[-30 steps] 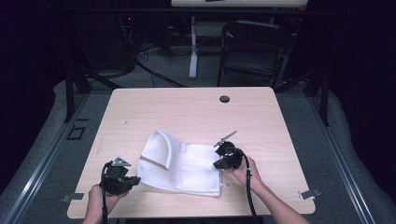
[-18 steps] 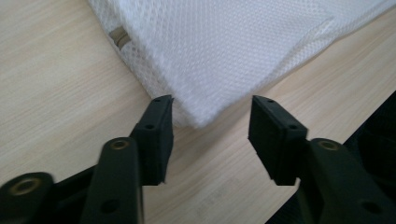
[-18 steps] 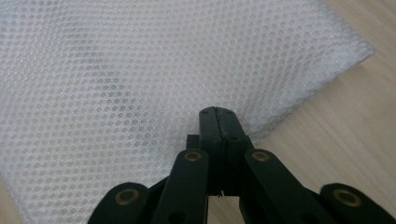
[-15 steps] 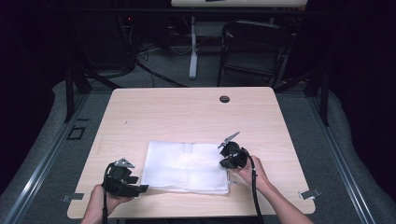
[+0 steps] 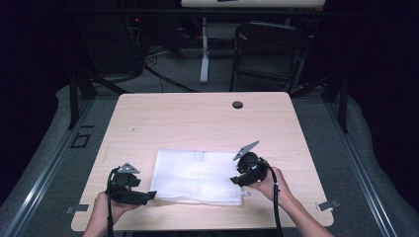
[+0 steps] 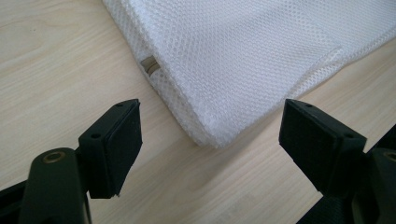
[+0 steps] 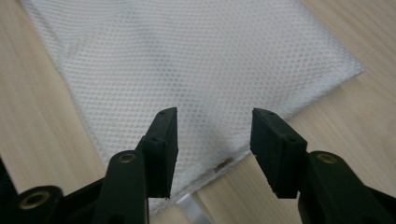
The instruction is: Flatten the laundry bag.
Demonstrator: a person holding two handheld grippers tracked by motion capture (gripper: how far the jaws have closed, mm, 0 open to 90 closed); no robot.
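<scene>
Both grippers hang over the near edge of the table (image 5: 197, 118) with their jaws apart and nothing between the pads. Your left gripper (image 5: 148, 196) sits at the near left corner of the mesh bag (image 5: 197, 175), its jaws have just been opening, and in the left gripper view they stand wide, one pad (image 6: 119, 140) on each side of the bag's folded corner without touching it (the corner lies flat on the wood just beyond them). A small metal zip end (image 6: 149, 65) shows along the bag's edge in that view. Your right gripper (image 5: 238, 175) hovers over the bag's near right corner, and its jaws have also just been opening; in the right gripper view they are parted to a middling gap, raised a little above the mesh, with the bag's edge passing below them and a pale tab (image 7: 194, 207) poking out under the near edge. The bag itself lies spread flat as a white rectangle in the near half of the table, between your two hands, its long side running left to right. A small tag (image 5: 198, 156) shows on its far edge. A dark round cap (image 5: 237, 104) sits in the table near the far edge, well apart from the bag. Your left hand (image 5: 106, 210) and right hand (image 5: 274, 182) grip the gripper bodies from the near side.
</scene>
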